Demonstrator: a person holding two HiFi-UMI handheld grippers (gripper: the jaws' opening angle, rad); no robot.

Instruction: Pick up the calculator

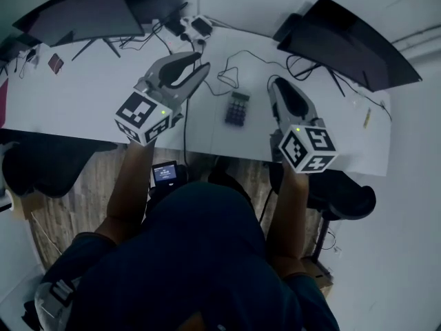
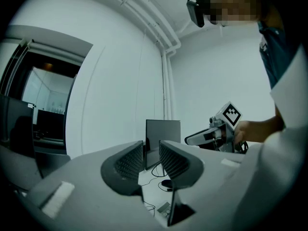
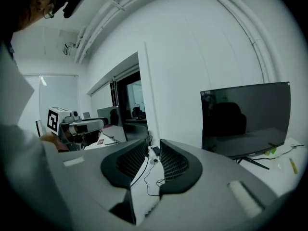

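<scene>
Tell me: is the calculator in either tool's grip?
No, the calculator lies on the desk between the left tool and right tool, touching neither.

Tabletop [image 1: 83, 98]: smooth white, matt, laminate look. Calculator [image 1: 237, 108]: dark matt plastic, keys slightly lighter. Left gripper [image 2: 151, 153] and right gripper [image 3: 153, 153]: grey moulded plastic shells, matt. Fingers [image 2: 130, 161] are darker, with finely ribbed pads that look rubbery. Marker cube [image 1: 308, 148]: flat black-on-white print, no sheen. Right monitor [image 3: 245, 121]: glossy screen showing reflections. Cables [image 1: 238, 64]: thin, black, smooth sheath. Floor [image 1: 89, 185]: dull wood-grain planks. Person's top [image 1: 207, 254]: dark cloth.
</scene>
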